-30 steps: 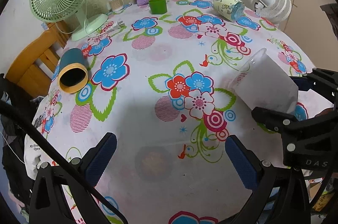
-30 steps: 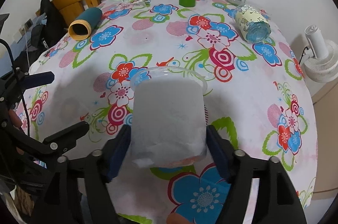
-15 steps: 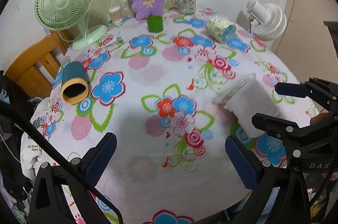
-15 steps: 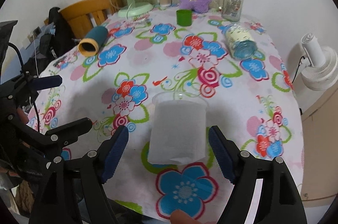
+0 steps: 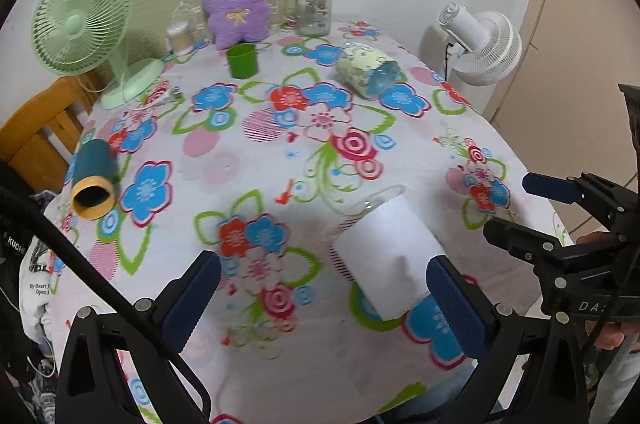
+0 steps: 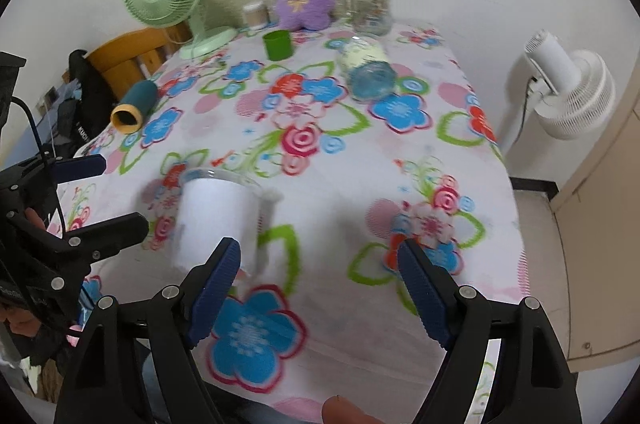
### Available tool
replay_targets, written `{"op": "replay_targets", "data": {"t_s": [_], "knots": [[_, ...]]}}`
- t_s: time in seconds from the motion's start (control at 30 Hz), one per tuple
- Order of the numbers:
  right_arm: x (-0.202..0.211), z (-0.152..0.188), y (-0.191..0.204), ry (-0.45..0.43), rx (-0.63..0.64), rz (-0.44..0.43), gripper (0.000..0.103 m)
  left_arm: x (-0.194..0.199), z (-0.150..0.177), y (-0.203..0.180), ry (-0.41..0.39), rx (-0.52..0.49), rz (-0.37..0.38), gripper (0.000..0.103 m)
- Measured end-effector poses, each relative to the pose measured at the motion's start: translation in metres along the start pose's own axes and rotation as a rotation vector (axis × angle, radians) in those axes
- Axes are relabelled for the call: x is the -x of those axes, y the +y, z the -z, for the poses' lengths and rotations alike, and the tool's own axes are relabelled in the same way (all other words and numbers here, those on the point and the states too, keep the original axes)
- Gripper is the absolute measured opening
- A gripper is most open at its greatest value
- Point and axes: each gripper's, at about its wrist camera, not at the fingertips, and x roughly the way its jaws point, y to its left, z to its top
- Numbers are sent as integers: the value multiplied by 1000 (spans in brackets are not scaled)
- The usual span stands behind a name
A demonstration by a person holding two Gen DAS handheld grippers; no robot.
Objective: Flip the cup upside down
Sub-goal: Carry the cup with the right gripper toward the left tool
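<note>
A white frosted cup (image 5: pixel 384 256) with a clear rim rests on the flowered tablecloth (image 5: pixel 256 151) and appears to lie on its side, rim pointing away from me. My left gripper (image 5: pixel 322 266) hangs open above the cloth, with the cup just inside its right finger and not clamped. In the right wrist view the cup (image 6: pixel 216 220) sits beside the left finger of my right gripper (image 6: pixel 316 248), which is open with only cloth between its pads. Each gripper also shows in the other's view: the right gripper (image 5: pixel 524 207) and the left gripper (image 6: pixel 96 191).
A teal tumbler (image 5: pixel 94 179) lies on its side at the left. A green cup (image 5: pixel 242 60), a patterned jar (image 5: pixel 370 73) on its side, a glass jar (image 5: pixel 314 5), a purple plush (image 5: pixel 236 7) and a green fan (image 5: pixel 84 19) stand further back. A white fan (image 5: pixel 480 47) stands off the table's right edge.
My right gripper opened and let go of the cup, which now rests on the cloth. Both grippers drew back from the table, and the right one swung to the right of the cup.
</note>
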Motion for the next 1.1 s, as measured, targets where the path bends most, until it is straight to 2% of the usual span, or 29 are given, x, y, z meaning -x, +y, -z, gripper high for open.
{"op": "replay_targets", "data": {"t_s": [0.23, 0.47, 0.63, 0.73, 0.8, 0.97, 1.1], "knots": [[-2, 14, -37, 7, -49, 20, 83, -29, -8, -29, 52, 6, 43, 103], [-9, 23, -65, 21, -94, 29, 83, -57, -5, -44, 94, 46, 55, 103], [-11, 25, -74, 18, -106, 24, 83, -63, 0, -44, 66, 84, 27, 103], [-13, 26, -76, 18, -109, 19, 83, -66, 4, -42, 65, 125, 41, 103], [-13, 26, -76, 16, -108, 17, 83, -66, 6, -40, 57, 141, 36, 101], [-12, 27, -76, 14, -109, 16, 83, -62, 11, -37, 36, 163, 16, 81], [-11, 28, -75, 12, -115, 7, 83, -58, 11, -34, 25, 165, 17, 79]]}}
